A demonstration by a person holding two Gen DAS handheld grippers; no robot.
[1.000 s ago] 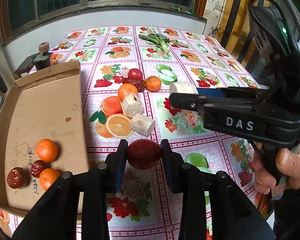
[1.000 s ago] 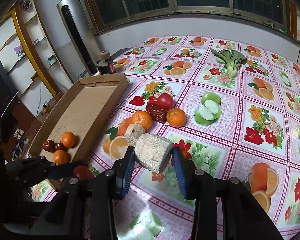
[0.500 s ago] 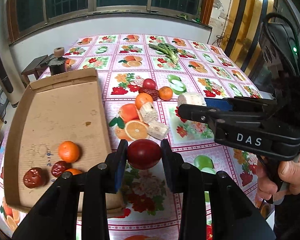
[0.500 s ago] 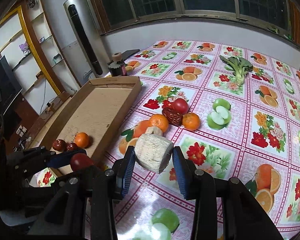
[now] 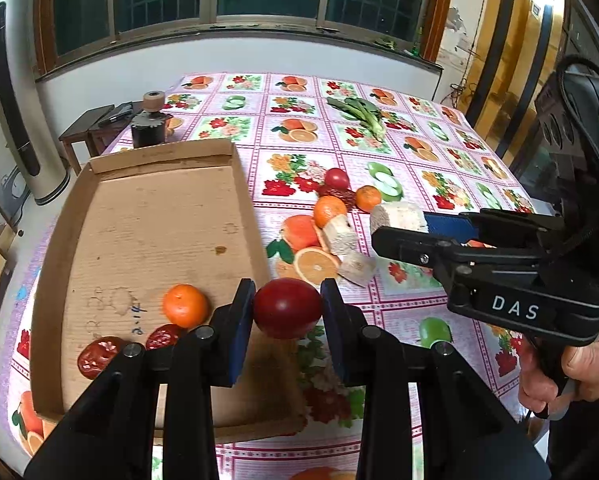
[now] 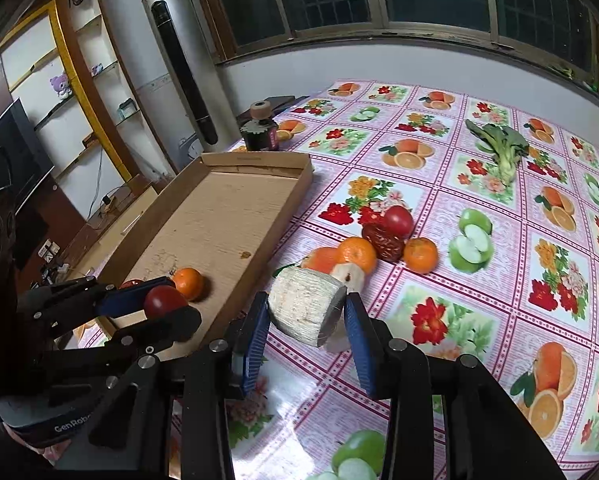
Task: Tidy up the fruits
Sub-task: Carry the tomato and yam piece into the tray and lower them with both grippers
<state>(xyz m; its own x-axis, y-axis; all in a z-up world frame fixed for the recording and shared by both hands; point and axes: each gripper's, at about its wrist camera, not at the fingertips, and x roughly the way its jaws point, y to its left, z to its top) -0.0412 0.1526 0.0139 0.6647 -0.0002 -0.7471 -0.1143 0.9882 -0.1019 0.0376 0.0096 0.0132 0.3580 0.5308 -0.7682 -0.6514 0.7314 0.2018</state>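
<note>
The left gripper [image 5: 287, 308] is clenching a dark red plum-like fruit [image 5: 288, 307] between its blue pads, holding it in the air just above the right wall of the cardboard tray [image 5: 246, 184], near that wall's near end. The right gripper [image 6: 306, 314] is gripping a pale, rough-skinned cylindrical chunk [image 6: 305, 307], tilted with its cut face toward the tray, and is hanging over the flowered tablecloth [image 6: 451, 320] just beside the tray's right wall. Inside the tray, one tangerine [image 5: 185, 305] is sitting near the near right corner, with two dark red jujube-like fruits [image 5: 99, 356] lying just left of it toward the near edge; the whole far half of the tray floor is showing bare cardboard. On the cloth beside the tray's right wall, the loose pile is lying close together: a tangerine [image 6: 357, 254] touching a pale chunk [image 6: 349, 274], a dark wrinkled date [image 6: 382, 242] between it and a second tangerine [image 6: 420, 255], and a red round fruit [image 6: 398, 220] just behind the date. A leafy green vegetable [image 6: 499, 146] is resting well apart toward the far edge of the table, and a dark jar with a tan knob [image 6: 261, 130] is standing just past the tray's far wall at the table's left edge. The two grippers are sitting near each other, side by side, with the tray wall running between them.
</note>
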